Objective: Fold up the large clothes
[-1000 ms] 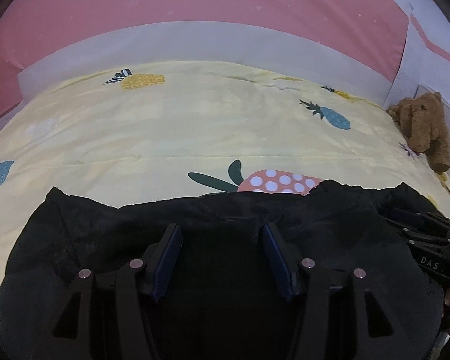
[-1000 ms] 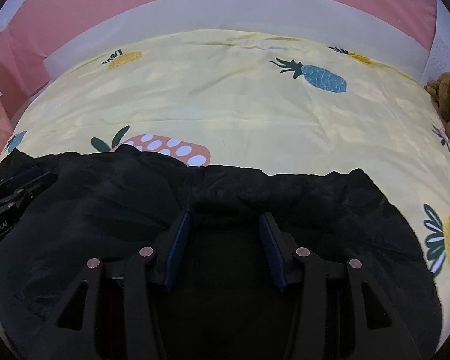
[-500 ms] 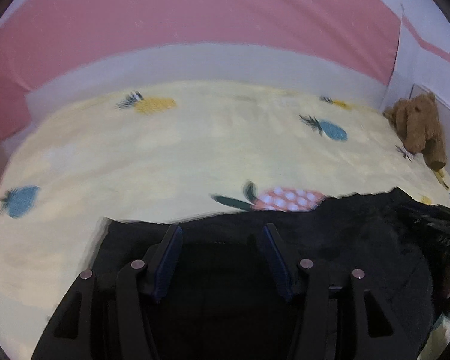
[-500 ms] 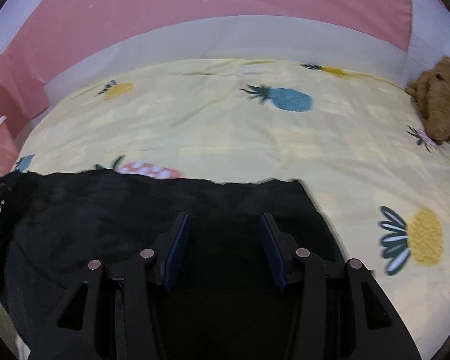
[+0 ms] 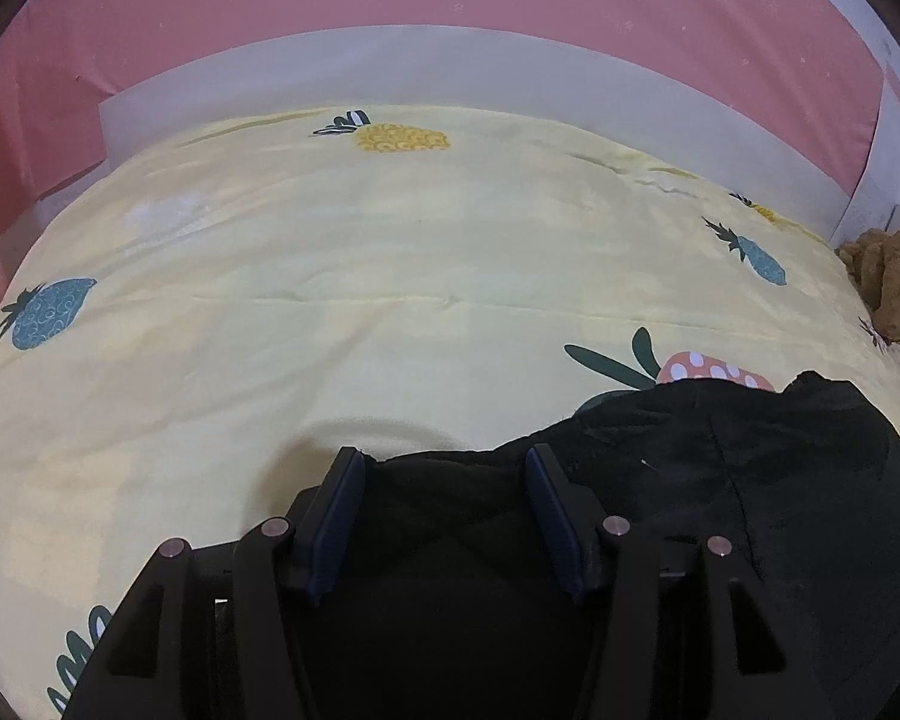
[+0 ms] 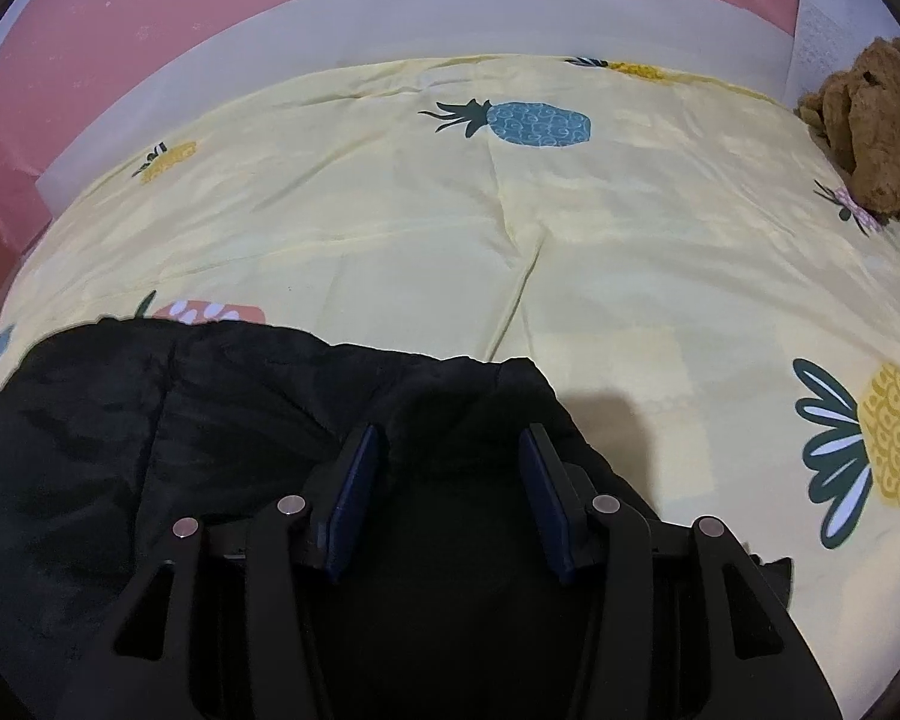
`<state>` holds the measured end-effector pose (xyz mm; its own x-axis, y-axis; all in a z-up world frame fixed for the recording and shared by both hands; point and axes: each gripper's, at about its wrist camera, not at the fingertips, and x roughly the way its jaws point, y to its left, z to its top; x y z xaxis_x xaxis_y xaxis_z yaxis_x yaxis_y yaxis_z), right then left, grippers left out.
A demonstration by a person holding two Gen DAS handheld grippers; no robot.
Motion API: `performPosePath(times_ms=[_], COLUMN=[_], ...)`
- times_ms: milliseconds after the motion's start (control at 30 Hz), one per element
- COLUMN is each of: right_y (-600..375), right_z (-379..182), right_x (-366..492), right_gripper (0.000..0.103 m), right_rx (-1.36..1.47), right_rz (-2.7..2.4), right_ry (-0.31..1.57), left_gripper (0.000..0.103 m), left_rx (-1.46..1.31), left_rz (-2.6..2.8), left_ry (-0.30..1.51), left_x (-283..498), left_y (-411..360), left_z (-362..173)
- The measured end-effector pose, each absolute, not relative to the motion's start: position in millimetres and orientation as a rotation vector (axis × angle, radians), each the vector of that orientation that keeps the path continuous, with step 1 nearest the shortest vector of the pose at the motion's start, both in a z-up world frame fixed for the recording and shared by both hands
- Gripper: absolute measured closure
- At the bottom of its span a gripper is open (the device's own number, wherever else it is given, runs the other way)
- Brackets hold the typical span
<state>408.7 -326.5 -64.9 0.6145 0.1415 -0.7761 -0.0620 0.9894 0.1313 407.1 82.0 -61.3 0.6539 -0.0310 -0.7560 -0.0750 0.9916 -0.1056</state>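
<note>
Black garment [image 5: 750, 480] is bunching between both half-open tongs, left [image 5: 444, 516] and right [image 6: 450, 498]; grip unclear. I'm mid-fold; next, laying it flat ahead.

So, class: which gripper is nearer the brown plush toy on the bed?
Right. From the right gripper the plush toy looks larger and closer; from the left gripper it sits smaller at the far right edge.
</note>
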Motion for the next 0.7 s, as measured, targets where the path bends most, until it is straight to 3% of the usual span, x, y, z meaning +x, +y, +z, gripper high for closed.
performPosePath(times_ms=[233,367,533,700], right_y=[-341,-320,-292,-293], right_z=[-14,-6,-32,-59], right_x=[379,378,398,412], right_gripper=[0.054,0.054,0.054,0.054], right_rx=[0.08,0.097,0.013,0.042], right_rz=[0.097,0.17,0.187,0.178], right_ry=[0.825,0.827,0.905,0.914], left_gripper=[0.048,0.048,0.048,0.048], left_rx=[-0.129,-0.113,-0.033,-0.061], left_rz=[-0.016,-0.188,-0.274,-0.254], left_ry=[0.793,0.78,0.931,0.94], left_x=[382,380,411,425], left_y=[74,10,-59,-58], left_z=[8,29,-15,-46])
